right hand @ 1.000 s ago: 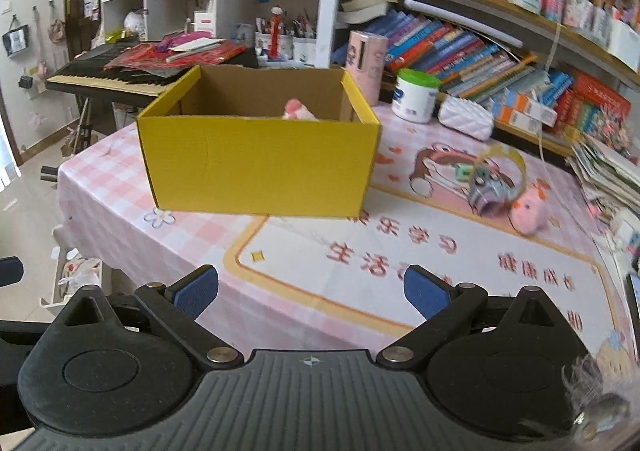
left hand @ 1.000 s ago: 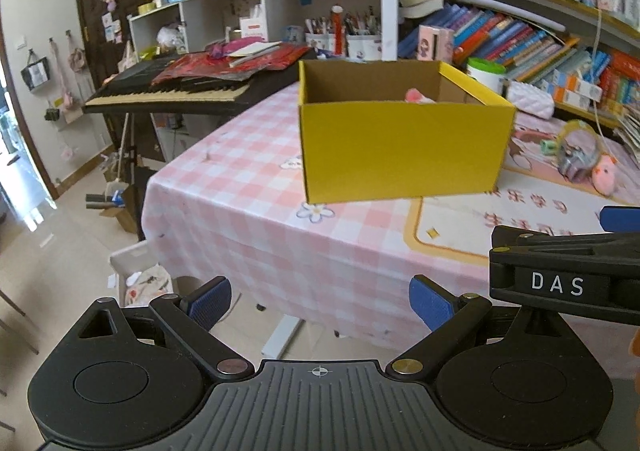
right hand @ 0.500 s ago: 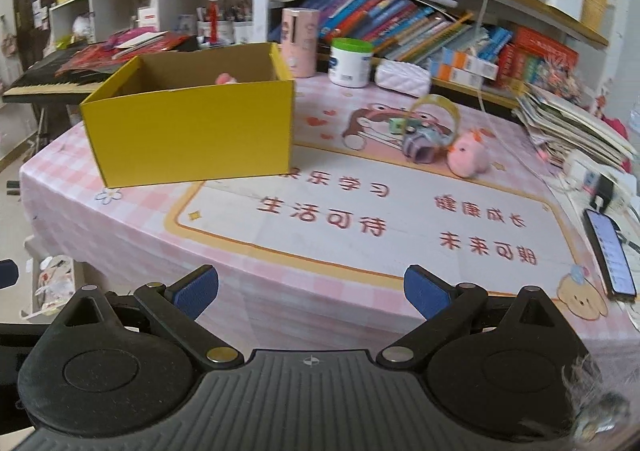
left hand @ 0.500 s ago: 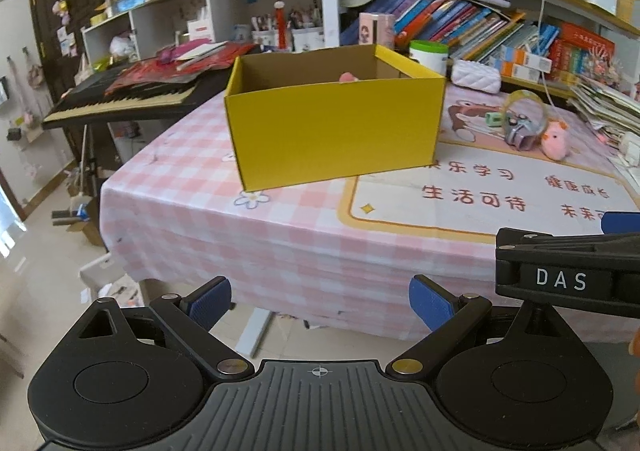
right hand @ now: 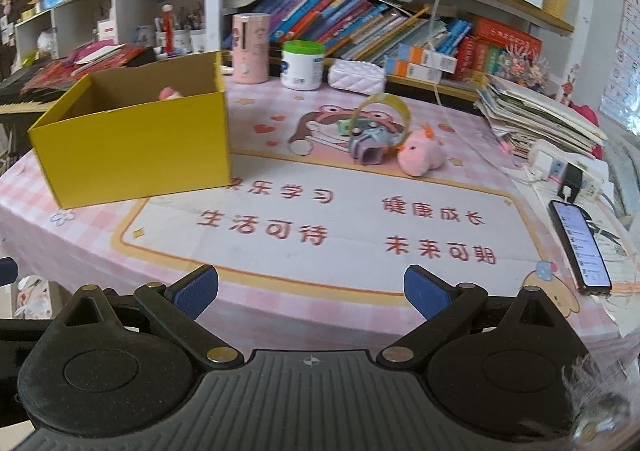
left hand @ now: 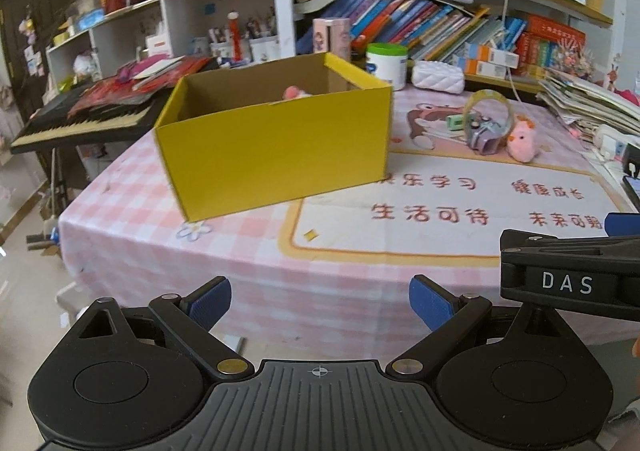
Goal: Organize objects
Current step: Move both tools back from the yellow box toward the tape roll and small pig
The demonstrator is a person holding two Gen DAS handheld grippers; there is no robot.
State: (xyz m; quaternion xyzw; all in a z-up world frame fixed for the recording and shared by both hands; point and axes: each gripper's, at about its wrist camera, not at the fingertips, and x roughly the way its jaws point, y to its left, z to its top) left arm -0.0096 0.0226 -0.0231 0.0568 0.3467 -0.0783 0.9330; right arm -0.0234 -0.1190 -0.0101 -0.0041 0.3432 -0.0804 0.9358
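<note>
Pink checked table (right hand: 100, 247) carries a yellow box (right hand: 132, 147) near its left edge. Well right of it, the tape ring (right hand: 382, 103) arches over a small toy (right hand: 370, 145), just beside the pink plush (right hand: 422, 155). Left gripper (left hand: 320, 299) and right gripper (right hand: 312, 289) hang before the front edge, jaws wide, empty.

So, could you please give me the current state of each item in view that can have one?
Left gripper: open, holding nothing.
Right gripper: open, holding nothing.
Yellow box: open on top, something pink inside.
Pink plush toy: lying on the table, outside the box.
Tape roll: standing on edge.
White jar: upright, green lid on.
Phone: screen lit.
</note>
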